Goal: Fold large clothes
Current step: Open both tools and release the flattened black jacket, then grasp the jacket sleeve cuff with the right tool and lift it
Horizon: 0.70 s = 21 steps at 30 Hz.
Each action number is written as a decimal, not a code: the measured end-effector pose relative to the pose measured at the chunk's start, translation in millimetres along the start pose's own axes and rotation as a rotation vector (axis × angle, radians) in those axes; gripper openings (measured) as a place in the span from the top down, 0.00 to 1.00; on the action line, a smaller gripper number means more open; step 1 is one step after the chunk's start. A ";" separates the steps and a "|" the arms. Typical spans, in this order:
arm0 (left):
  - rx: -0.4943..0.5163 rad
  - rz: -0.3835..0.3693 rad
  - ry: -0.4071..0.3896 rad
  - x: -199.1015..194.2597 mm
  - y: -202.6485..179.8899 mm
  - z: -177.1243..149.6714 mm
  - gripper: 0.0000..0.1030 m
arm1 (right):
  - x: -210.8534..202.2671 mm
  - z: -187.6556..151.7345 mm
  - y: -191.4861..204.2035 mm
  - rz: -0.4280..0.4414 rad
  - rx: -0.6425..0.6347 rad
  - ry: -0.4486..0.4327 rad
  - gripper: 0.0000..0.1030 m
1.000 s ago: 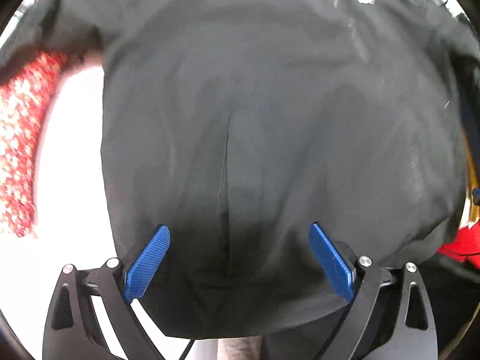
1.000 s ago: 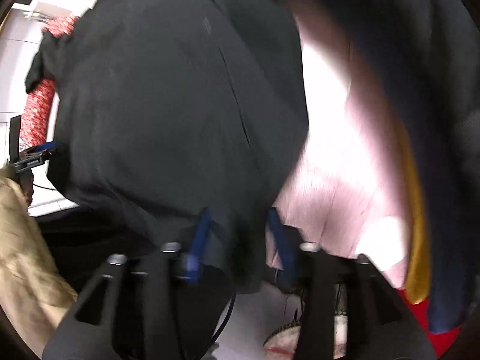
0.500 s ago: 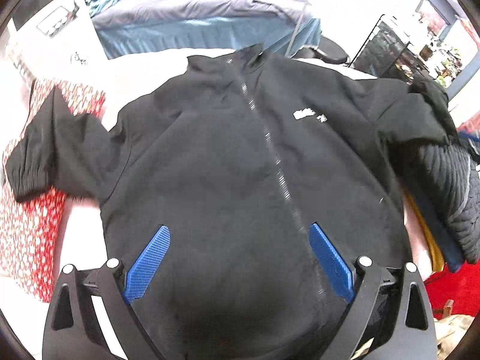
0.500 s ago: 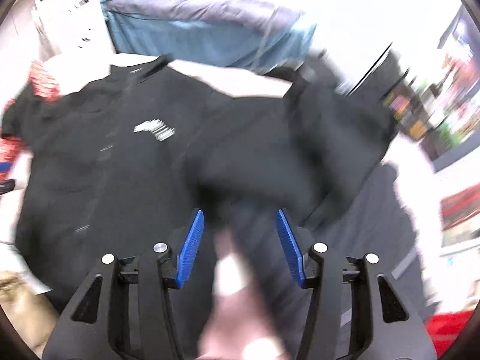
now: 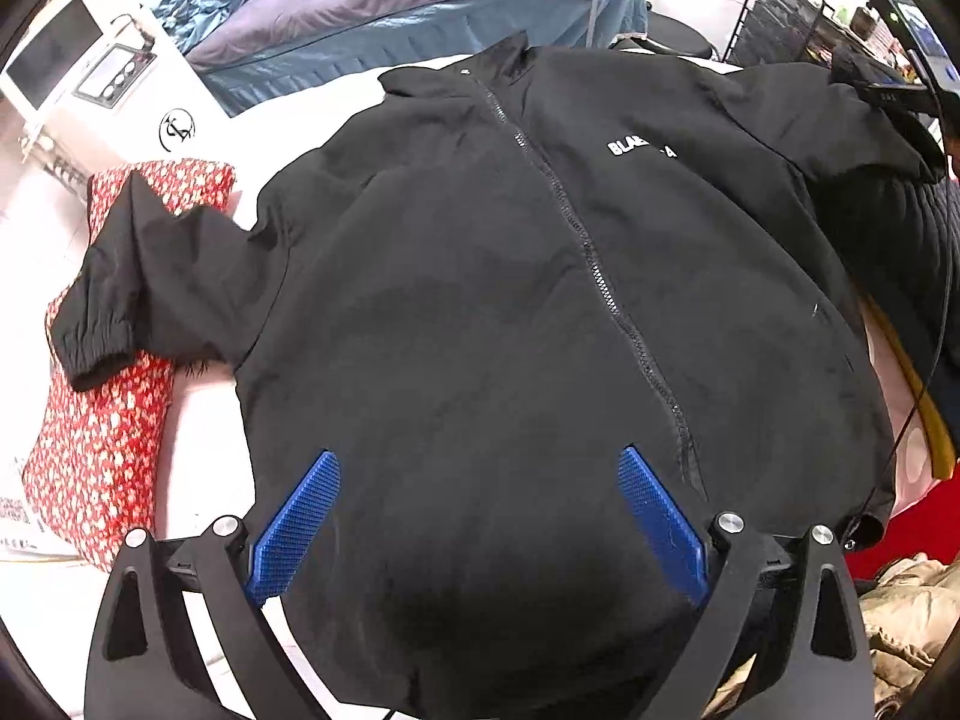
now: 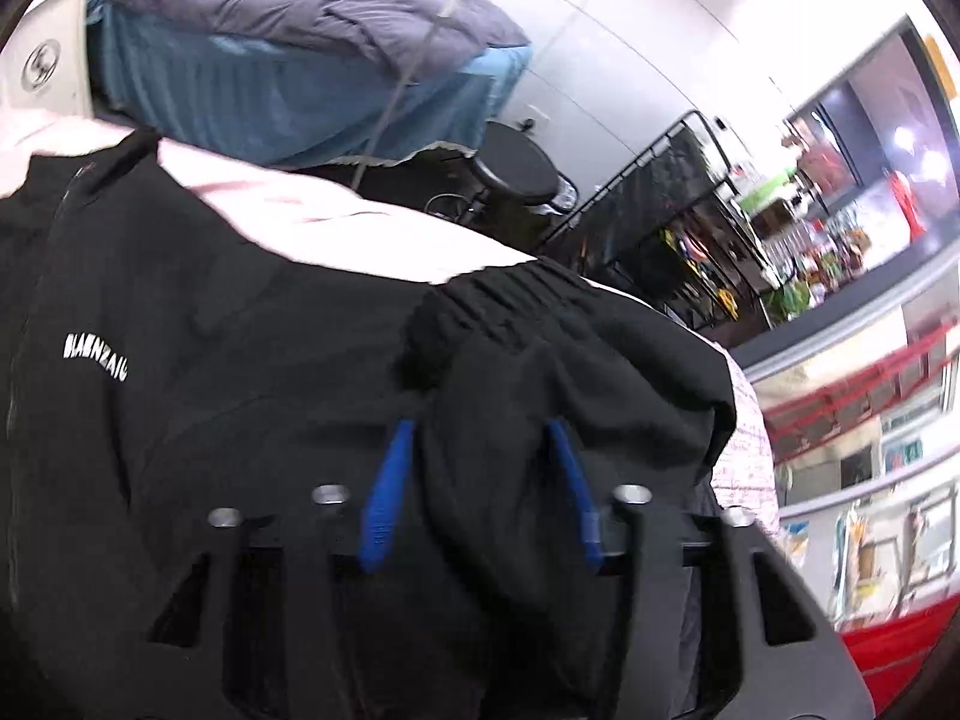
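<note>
Since a second ago my left hand-held gripper (image 5: 480, 516) has risen off the one black jacket (image 5: 510, 312), so the whole garment shows where only dark cloth filled the frame; in my left wrist view it points steeply down, its two blue pads spread wide with nothing pinched, above the hem. The jacket lies front up, zipped, on the pale pink surface (image 5: 204, 414), one sleeve (image 5: 138, 276) draped over a red patterned cloth (image 5: 96, 456). My right hand-held gripper (image 6: 480, 480) has swung from the hem to the other sleeve (image 6: 540, 360); in my right wrist view it tilts downward, its jaws have just been closing, and the two pads pinch bunched sleeve fabric just behind the one gathered cuff (image 6: 480, 300). One round stool (image 6: 516, 174) stands beyond.
</note>
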<state>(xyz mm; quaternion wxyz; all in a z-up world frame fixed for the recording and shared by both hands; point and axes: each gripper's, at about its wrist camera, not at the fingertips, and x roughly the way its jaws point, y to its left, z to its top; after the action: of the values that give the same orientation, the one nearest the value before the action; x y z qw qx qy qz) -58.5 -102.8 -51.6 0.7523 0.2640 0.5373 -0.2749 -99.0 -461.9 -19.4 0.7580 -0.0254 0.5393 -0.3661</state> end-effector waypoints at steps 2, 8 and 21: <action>-0.017 -0.004 -0.003 -2.1 3.2 -1.5 0.10 | -5.5 -4.2 -14.5 0.043 0.055 -0.029 0.87; -0.039 -0.019 -0.010 -5.7 5.9 0.7 0.10 | -50.9 -23.2 -94.3 0.088 0.287 -0.175 0.93; 0.005 -0.049 -0.028 -8.3 -13.3 17.8 0.10 | -45.9 -89.7 -197.1 0.216 0.712 -0.190 0.94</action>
<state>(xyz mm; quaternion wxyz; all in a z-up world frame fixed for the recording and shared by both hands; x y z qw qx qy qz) -58.2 -123.5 -40.0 0.7523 0.2487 0.5324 -0.2980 -284.9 -547.2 65.3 0.8000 0.2627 0.3055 -0.4446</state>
